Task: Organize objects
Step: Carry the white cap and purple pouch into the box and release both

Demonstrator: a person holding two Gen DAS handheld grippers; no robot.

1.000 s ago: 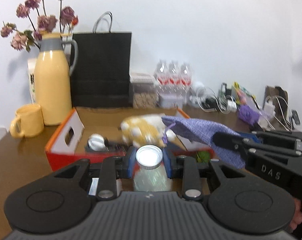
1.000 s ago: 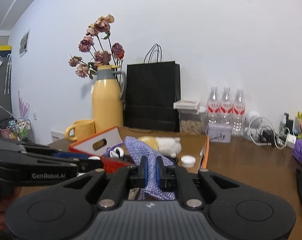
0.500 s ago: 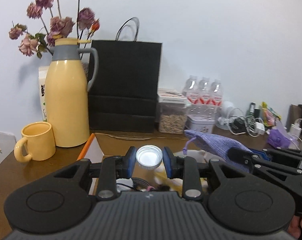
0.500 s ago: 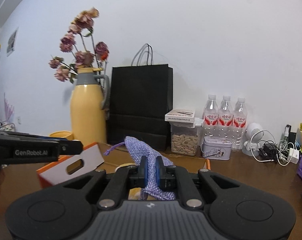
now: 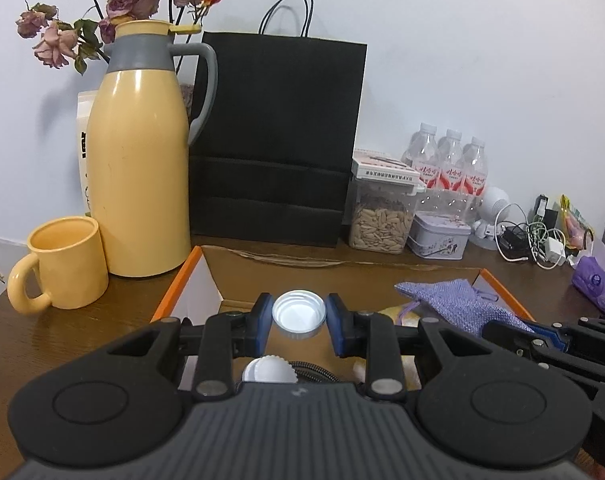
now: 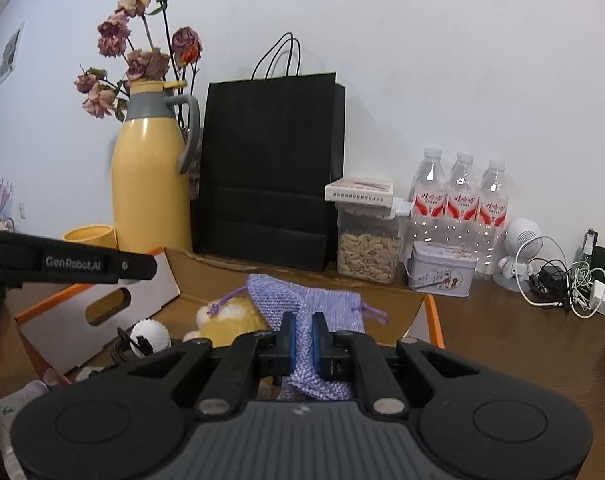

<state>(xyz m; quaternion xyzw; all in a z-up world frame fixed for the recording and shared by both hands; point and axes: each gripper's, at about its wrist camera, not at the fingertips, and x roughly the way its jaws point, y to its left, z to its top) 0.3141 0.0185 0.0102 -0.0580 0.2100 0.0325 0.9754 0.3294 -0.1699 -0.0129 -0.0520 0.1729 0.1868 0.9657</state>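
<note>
Left wrist view showed the left gripper (image 5: 299, 317) clenched on a jar (image 5: 299, 314), its silver lid pinched between the blue pads, held up over the box (image 5: 190, 276). Just beyond the tips lay the box's open cardboard floor; below the fingers sat a white cap (image 5: 268, 369) and a dark cable. Off to that gripper's right, the right gripper (image 5: 514, 334) came in level, gripping a purple pouch (image 5: 450, 300).

Right wrist view confirmed it: the right gripper (image 6: 301, 338) was shut tight on the pouch (image 6: 302, 304), the cloth bunched between the pads and hanging under them, drawstring loose to the right. Ahead and to its left lay a yellow plush (image 6: 230, 318) and a small white ball (image 6: 149, 335) inside the box (image 6: 434, 320).

By my reckoning the job was partway along: several things already lay in the box, while the jar and the pouch were both in the air, not yet set down. Which way they were headed, I couldn't tell.

Room was tight on the left, where the box's white flap (image 6: 102, 308) stood up near the left gripper (image 6: 134, 266). The orange rim ran close on the right. Beyond that rim, bare table (image 6: 502, 344) offered the clearest space. Straight ahead, a black bag (image 6: 270, 168) and a thermos (image 6: 152, 184) walled off the back.
</note>
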